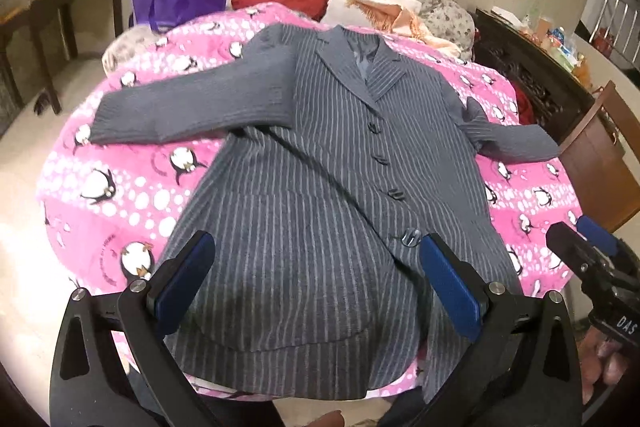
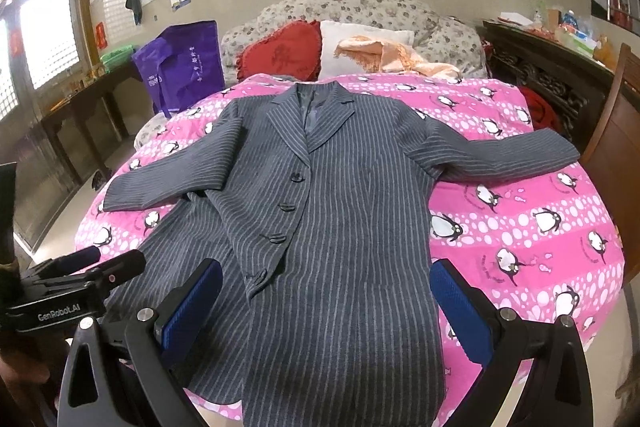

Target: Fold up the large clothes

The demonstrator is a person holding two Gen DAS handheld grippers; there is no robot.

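Left wrist view: coat (image 1: 320, 187) lies flat, buttoned, sleeves out, on the bed (image 1: 132, 187). Left claw (image 1: 316, 283) and right claw (image 2: 326, 303) hover spread, empty; folding looks unstarted, so next pinch a sleeve.

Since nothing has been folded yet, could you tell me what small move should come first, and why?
Probably reach the left gripper toward the left sleeve to fold it across the chest. The coat lies flat and buttoned on the pink blanket, both sleeves spread out, and both grippers hang open and empty above its hem. The right gripper could mirror this on the other sleeve.
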